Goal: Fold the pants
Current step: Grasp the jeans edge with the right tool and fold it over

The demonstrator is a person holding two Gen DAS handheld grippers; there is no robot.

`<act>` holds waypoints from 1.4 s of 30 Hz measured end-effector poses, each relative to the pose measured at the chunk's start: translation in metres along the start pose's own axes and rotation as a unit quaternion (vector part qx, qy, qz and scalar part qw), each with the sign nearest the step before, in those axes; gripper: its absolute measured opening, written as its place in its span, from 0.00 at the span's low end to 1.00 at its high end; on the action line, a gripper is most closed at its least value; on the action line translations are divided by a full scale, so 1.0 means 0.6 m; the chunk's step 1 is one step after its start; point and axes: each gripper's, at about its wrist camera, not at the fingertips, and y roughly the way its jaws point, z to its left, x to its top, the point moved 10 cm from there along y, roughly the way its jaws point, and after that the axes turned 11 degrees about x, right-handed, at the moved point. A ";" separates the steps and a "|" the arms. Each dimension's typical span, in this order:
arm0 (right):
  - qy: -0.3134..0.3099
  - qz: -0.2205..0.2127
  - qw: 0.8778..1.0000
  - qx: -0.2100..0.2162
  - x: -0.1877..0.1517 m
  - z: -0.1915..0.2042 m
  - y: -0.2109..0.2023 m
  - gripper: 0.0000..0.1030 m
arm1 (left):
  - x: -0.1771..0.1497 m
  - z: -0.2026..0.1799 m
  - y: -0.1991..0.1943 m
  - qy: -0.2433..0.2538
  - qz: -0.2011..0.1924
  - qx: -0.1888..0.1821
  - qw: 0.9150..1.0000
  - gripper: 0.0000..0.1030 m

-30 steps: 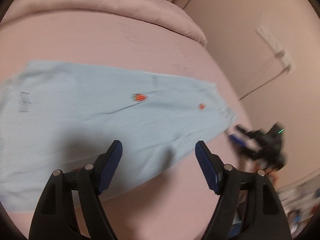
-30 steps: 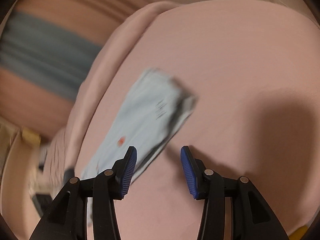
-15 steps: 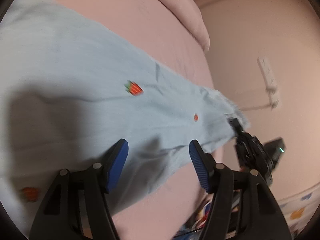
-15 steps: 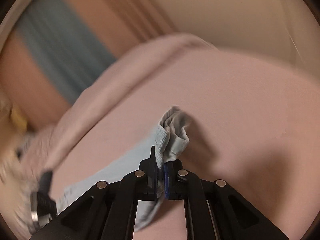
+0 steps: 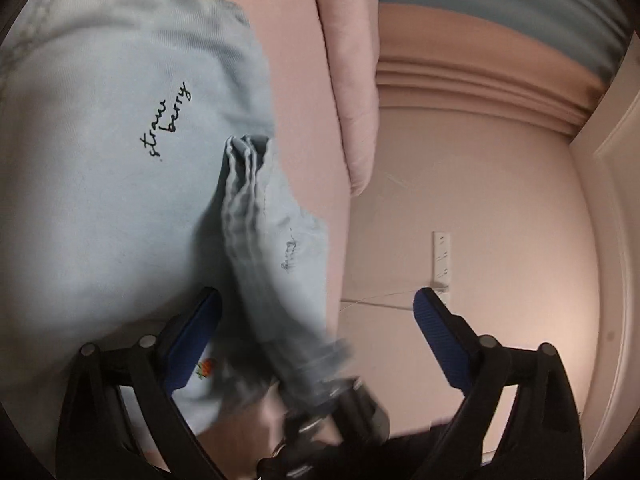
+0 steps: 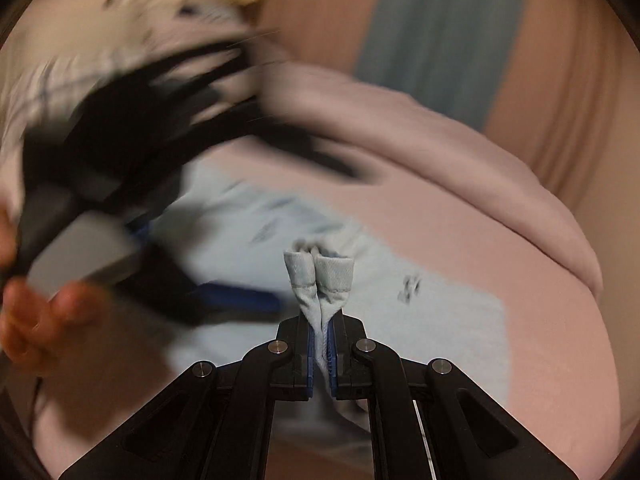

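Pinching pants point(image 6: 320, 276) hem, right tool point(image 6: 320, 354), left tool point(image 6: 120, 208) blurred

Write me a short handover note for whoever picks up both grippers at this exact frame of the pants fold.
Right gripper: shut on the bunched hem of the light blue pants, lifted over the rest of the fabric.
Left gripper: open, holding nothing, beside the lifted hem.
Pants lie on the pink bed, near the pillow.
Done: hem gripped and raised across the pants.
Left: lay the hem down, release, smooth, and make any further folds.

R gripper point(image 6: 319, 350) jaws clamped tight; L gripper point(image 5: 318, 336) jaws spread wide.
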 end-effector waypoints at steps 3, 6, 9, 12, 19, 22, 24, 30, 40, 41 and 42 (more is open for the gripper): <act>-0.041 0.015 0.998 -0.039 -0.007 0.022 0.024 0.06 | 0.009 -0.005 0.002 0.044 -0.021 0.059 0.997 0.59; -0.050 0.003 0.997 -0.057 0.007 0.016 0.017 0.06 | 0.015 0.004 -0.006 0.085 -0.024 0.091 0.992 0.07; -0.046 -0.012 0.998 -0.045 0.024 0.012 0.010 0.06 | 0.015 -0.006 -0.034 0.114 -0.061 0.096 0.987 0.06; -0.058 -0.011 0.998 -0.034 0.033 0.026 0.022 0.06 | 0.015 0.009 -0.050 0.143 -0.090 0.132 0.977 0.05; -0.025 0.064 0.997 0.030 -0.022 0.036 0.044 0.23 | 0.047 0.080 -0.044 0.145 -0.103 0.223 0.958 0.10; 0.063 0.046 0.990 0.118 -0.012 0.015 -0.006 0.38 | 0.047 0.073 -0.081 0.175 -0.119 0.251 0.945 0.22; 0.133 0.013 0.982 0.135 0.004 -0.044 -0.049 0.38 | 0.048 0.053 -0.096 0.195 -0.137 0.251 0.938 0.32; 0.232 0.037 0.971 0.044 0.008 -0.221 -0.051 0.25 | 0.012 -0.031 -0.020 0.260 -0.099 0.200 0.940 0.32; 0.293 0.158 0.943 0.031 -0.070 -0.320 0.089 0.19 | -0.058 0.055 0.094 0.248 0.012 0.237 0.939 0.16; 0.300 0.149 0.942 0.024 -0.063 -0.321 0.072 0.19 | -0.053 0.059 0.088 0.231 0.016 0.230 0.945 0.16; 0.296 0.124 0.947 0.024 -0.050 -0.319 0.046 0.19 | -0.050 0.060 0.086 0.226 0.016 0.229 0.947 0.14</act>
